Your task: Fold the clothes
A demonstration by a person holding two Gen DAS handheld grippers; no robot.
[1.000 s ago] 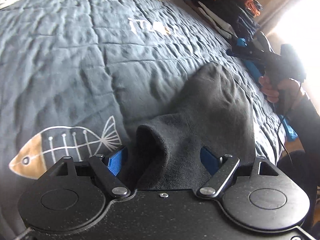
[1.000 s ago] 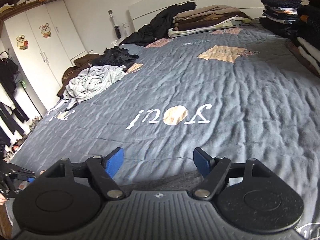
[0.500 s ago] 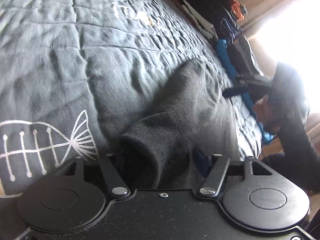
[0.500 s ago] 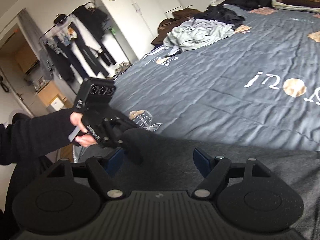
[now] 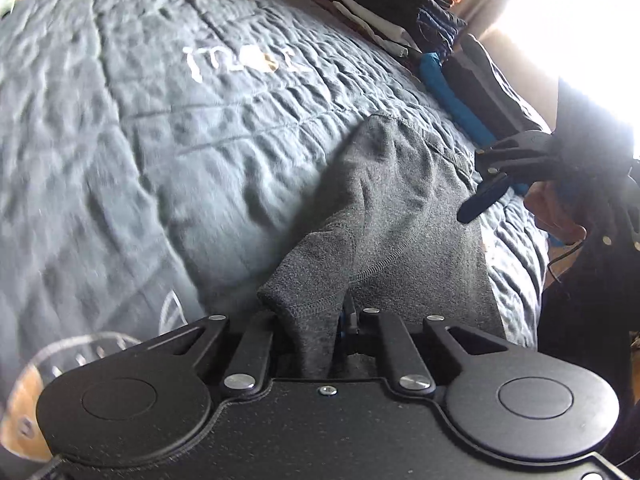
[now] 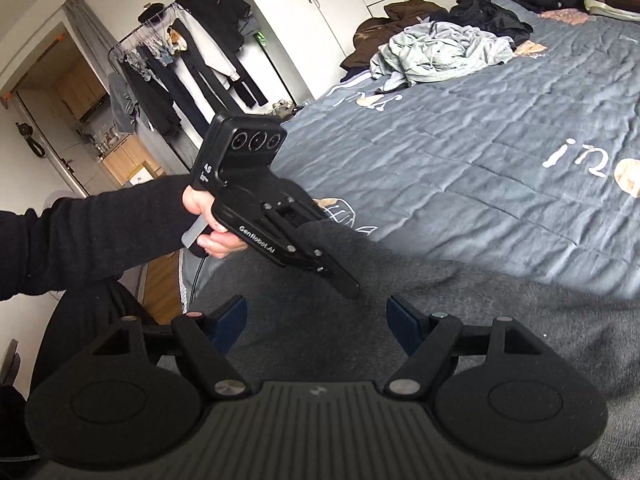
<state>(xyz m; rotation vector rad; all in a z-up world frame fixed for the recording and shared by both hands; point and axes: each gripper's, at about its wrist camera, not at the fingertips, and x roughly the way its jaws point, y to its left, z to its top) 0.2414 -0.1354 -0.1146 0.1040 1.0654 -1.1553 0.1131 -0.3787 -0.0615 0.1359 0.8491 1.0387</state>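
Left gripper (image 5: 320,332) has just been closing and now pinches a raised fold at the near corner of the dark grey garment (image 5: 400,216); the cloth bunches up between the pads and comes off the bed in a ridge. Rest of the garment lies flat on the grey-blue quilt (image 5: 140,140), at the near edge of the bed, running away from the left wrist camera toward the right side. Right gripper (image 6: 316,318) has its jaws wide apart with nothing between them, hovering low over the same garment (image 6: 440,280); blue pads (image 6: 404,316) clear of the cloth as far as I can tell. In the right wrist view the left gripper (image 6: 348,288) comes in from the left, held by a hand (image 6: 208,220) in a black sleeve (image 6: 80,232), tips down on the garment's edge. In the left wrist view the right gripper (image 5: 486,196) sits at the garment's far right edge, fingers dark against window glare; contact there can't be judged. Folded stack of clothes (image 5: 400,12) along the far right of the bed, loose pile of clothes (image 6: 440,52) at the far left side, clothes rack (image 6: 192,60) by the wall.
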